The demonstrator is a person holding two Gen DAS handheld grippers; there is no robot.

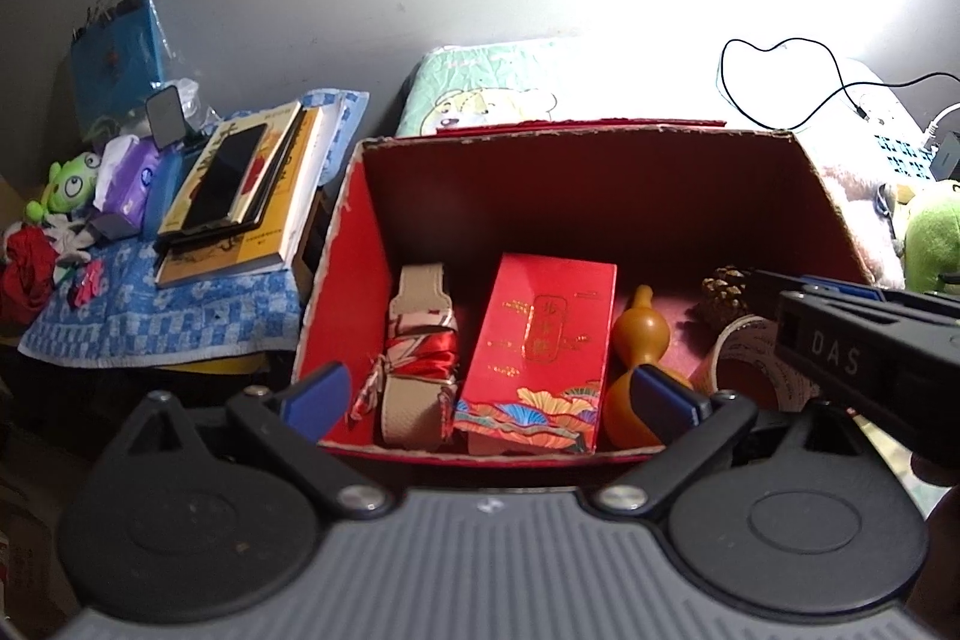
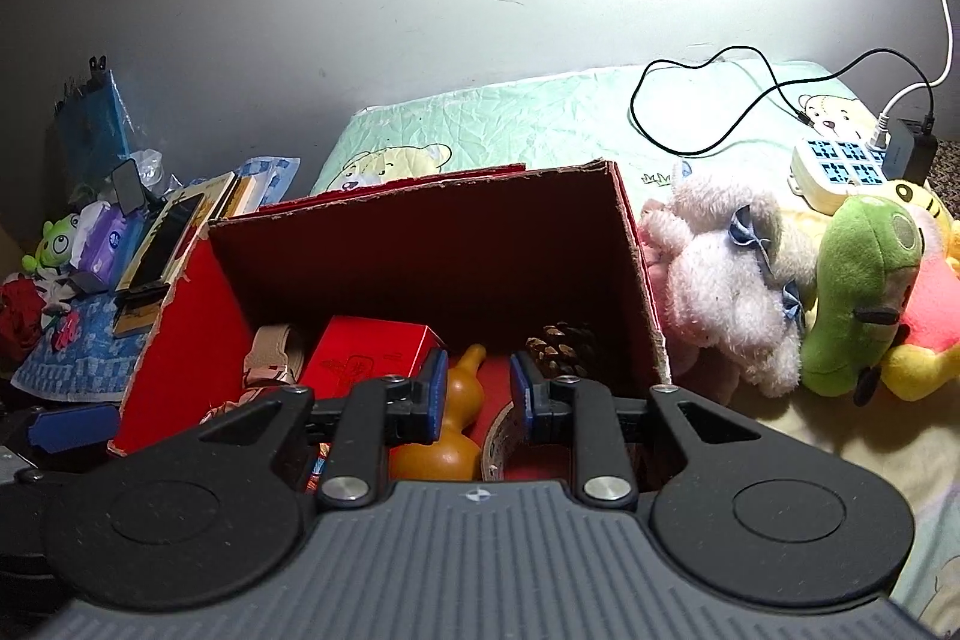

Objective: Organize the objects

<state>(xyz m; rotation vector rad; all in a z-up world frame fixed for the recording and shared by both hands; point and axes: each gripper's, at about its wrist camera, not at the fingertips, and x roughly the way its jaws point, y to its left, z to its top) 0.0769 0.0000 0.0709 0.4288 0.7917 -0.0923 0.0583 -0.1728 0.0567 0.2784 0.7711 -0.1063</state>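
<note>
In the left wrist view, the body of the left gripper (image 1: 489, 394) hides the near wall of the red box (image 1: 336, 292), and the right gripper (image 1: 864, 340) comes in from the right edge and covers a part of the tape roll (image 1: 744, 364). The far corner of the box is in deep shadow, and the lamp light washes out the upper right of the picture. The box stands open and holds, from left to right, a beige strap with a red ribbon (image 1: 420, 358), a red packet with gold print (image 1: 540, 346) that leans on its side, a yellow gourd (image 1: 636, 340), a pine cone (image 1: 726, 292) and the tape roll. The left fingers (image 1: 315, 391) stand wide apart with nothing between them, just over the near rim. To the left of the box a stack of books (image 1: 240, 202) lies on a blue checked cloth (image 1: 150, 316), with a dark phone (image 1: 225, 184) on top. In the right wrist view, the right gripper (image 2: 477, 394) hides the near part of the box (image 2: 198, 316), so only the top of the red packet (image 2: 366, 346) and the neck and belly of the gourd (image 2: 462, 400) show. The right fingers (image 2: 435, 388) stand narrow and not closed; the gourd is seen through the gap, but no pad presses on it. The pine cone (image 2: 564, 346) lies behind the right finger, and the tape roll (image 2: 498, 436) is half covered. Outside the box on the right, a white plush toy (image 2: 726, 280) and a green plush toy (image 2: 858, 292) lie on the bed, under a green pillow (image 2: 540, 124) with a black cable (image 2: 720, 112).
</note>
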